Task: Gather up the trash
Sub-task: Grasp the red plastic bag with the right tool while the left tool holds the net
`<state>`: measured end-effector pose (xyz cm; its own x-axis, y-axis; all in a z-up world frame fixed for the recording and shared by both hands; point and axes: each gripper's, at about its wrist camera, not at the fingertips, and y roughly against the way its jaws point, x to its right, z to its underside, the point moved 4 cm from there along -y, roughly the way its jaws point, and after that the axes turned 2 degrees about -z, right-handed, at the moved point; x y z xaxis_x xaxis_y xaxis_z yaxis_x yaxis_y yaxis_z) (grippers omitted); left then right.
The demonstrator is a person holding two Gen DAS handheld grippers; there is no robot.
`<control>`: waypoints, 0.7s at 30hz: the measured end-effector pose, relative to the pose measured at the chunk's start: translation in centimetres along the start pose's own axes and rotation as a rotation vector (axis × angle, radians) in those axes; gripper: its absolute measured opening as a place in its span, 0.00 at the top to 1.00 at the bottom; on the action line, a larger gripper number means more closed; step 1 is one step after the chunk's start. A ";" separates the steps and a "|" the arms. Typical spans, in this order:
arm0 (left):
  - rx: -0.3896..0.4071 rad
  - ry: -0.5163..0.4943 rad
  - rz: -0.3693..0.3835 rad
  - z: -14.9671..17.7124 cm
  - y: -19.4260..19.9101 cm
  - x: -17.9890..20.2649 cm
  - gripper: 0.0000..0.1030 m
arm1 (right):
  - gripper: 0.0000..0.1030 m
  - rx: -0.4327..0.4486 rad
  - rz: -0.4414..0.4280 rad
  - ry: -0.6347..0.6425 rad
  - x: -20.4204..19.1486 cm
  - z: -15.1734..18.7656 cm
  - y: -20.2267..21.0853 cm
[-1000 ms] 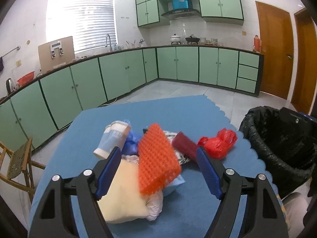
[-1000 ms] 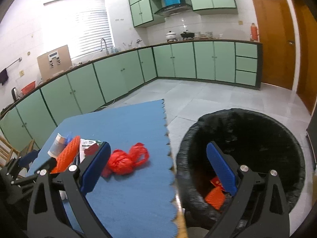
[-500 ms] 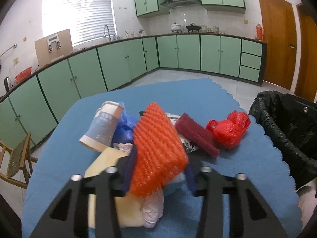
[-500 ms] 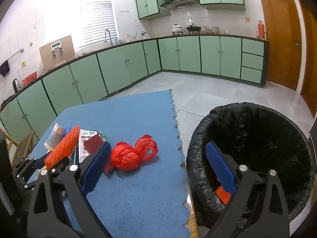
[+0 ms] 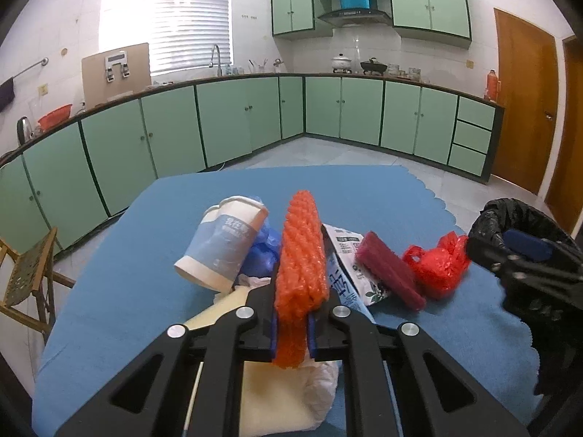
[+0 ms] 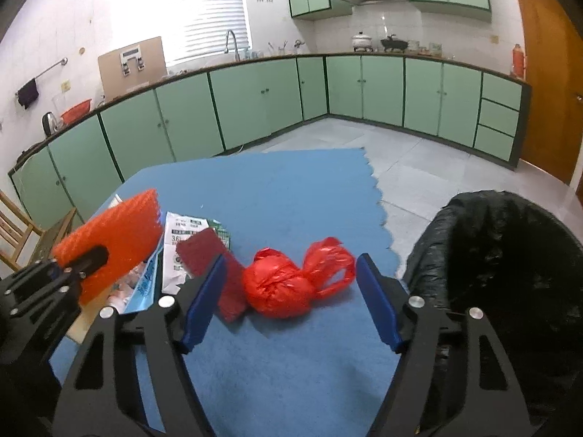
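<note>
My left gripper (image 5: 291, 327) is shut on an orange foam net (image 5: 300, 255), held upright over a trash pile on the blue table (image 5: 145, 291); the net also shows in the right wrist view (image 6: 116, 233). The pile holds a paper cup (image 5: 224, 244), a white printed wrapper (image 5: 346, 266), a dark red sponge (image 5: 390, 269) and cream paper (image 5: 269, 393). My right gripper (image 6: 288, 298) is open, its jaws on either side of a knotted red plastic bag (image 6: 288, 287), close above the table. The black-lined trash bin (image 6: 510, 276) stands at the table's right edge.
The table's scalloped right edge (image 6: 382, 211) borders tiled floor. A wooden chair (image 5: 29, 284) stands left of the table. Green cabinets (image 5: 255, 120) line the walls, with a brown door (image 5: 524, 109) at the right.
My left gripper closed on the orange foam net and turned it edge-on. My right gripper moved left from over the bin to around the red bag.
</note>
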<state>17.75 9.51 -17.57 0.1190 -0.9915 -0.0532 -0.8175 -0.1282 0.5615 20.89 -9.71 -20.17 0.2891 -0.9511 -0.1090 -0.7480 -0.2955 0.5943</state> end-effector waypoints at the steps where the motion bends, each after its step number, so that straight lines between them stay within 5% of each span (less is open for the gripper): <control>1: -0.001 0.001 0.000 0.0 -0.1 0.0 0.89 | 0.33 -0.009 0.001 0.001 0.0 0.1 -0.4; 9: -0.020 0.002 0.004 0.3 -0.7 -0.3 0.89 | 0.44 -0.085 0.016 -0.004 0.2 1.1 -3.2; 16: -0.025 -0.004 0.013 0.3 -0.9 -0.1 0.89 | 0.76 -0.116 -0.035 0.029 -0.7 1.3 -3.8; 21: -0.016 0.004 0.015 -0.2 -0.5 -0.1 0.89 | 0.85 -0.096 -0.051 0.015 -0.8 0.6 -2.5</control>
<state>18.28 9.68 -17.73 0.1094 -0.9931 -0.0417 -0.8099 -0.1134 0.5755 22.21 -8.30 -22.03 0.3350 -0.9332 -0.1297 -0.6717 -0.3331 0.6617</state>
